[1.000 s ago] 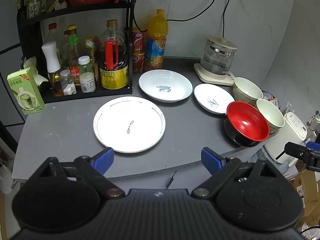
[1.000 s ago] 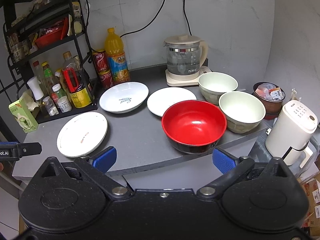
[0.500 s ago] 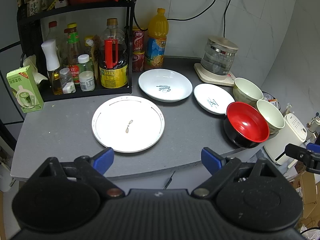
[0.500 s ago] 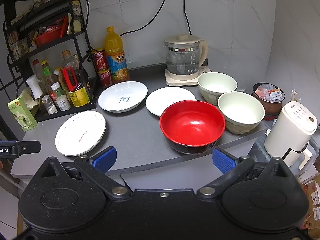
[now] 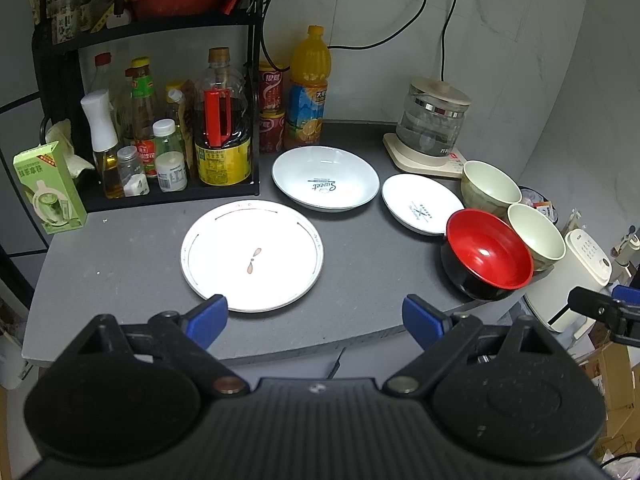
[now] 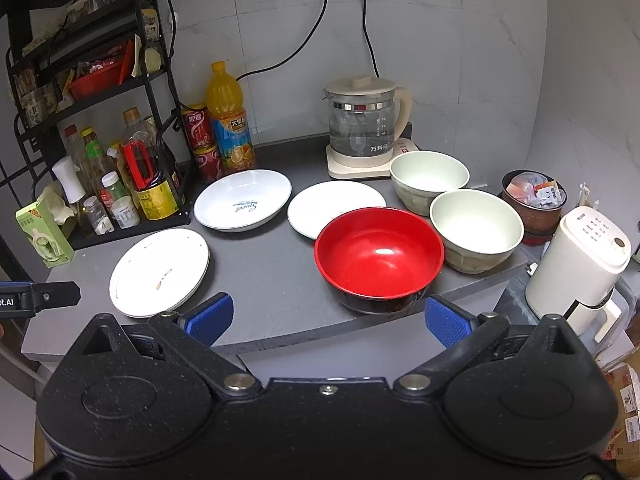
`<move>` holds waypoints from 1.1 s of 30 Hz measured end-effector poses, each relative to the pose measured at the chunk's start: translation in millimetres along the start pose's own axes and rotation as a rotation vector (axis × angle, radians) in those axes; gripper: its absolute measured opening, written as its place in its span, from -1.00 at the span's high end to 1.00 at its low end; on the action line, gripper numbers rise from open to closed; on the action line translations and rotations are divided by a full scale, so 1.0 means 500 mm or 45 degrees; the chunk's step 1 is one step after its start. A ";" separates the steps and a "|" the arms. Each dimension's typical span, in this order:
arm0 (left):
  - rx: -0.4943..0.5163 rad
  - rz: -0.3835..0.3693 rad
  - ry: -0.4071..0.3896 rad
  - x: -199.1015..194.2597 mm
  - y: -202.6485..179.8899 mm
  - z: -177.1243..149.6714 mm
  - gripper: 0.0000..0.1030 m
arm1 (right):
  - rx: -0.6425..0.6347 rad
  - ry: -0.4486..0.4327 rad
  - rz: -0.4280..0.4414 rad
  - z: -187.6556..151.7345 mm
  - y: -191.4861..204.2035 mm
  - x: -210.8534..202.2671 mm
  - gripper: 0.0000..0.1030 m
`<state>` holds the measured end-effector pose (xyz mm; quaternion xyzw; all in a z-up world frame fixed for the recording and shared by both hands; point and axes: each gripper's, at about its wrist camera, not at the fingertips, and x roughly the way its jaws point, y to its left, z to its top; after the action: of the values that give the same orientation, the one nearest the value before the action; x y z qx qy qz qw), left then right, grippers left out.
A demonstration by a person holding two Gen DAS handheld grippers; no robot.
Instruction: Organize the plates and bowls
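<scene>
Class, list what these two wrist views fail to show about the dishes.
- Red bowl: its base, right wrist view, hidden by its own rim.
- Small plate: its near edge, right wrist view, covered by the red bowl.
- Rear pale bowl: its foot, left wrist view, behind the front pale bowl.

left wrist: just off counter's [image 5: 360,264] front edge, looking down-forward over large plate [image 5: 252,256] | right wrist: same edge, further right, behind red bowl [image 6: 379,254] | shared: whole counter, both see the other tong at frame edge
</scene>
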<state>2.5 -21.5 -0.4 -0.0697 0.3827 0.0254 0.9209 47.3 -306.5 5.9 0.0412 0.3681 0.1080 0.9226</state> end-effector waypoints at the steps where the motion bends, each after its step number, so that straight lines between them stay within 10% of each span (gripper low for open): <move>1: -0.003 0.001 0.002 0.000 0.001 -0.001 -0.81 | -0.002 0.000 0.003 -0.001 0.000 -0.001 -1.00; 33: -0.012 0.042 0.065 0.014 -0.033 0.022 -0.81 | 0.021 0.037 0.053 0.012 -0.034 0.021 -1.00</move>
<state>16.8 -36.1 4.1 -0.0684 0.4071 0.0406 0.9099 61.6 -320.5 0.6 0.0548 0.3815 0.1249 0.9142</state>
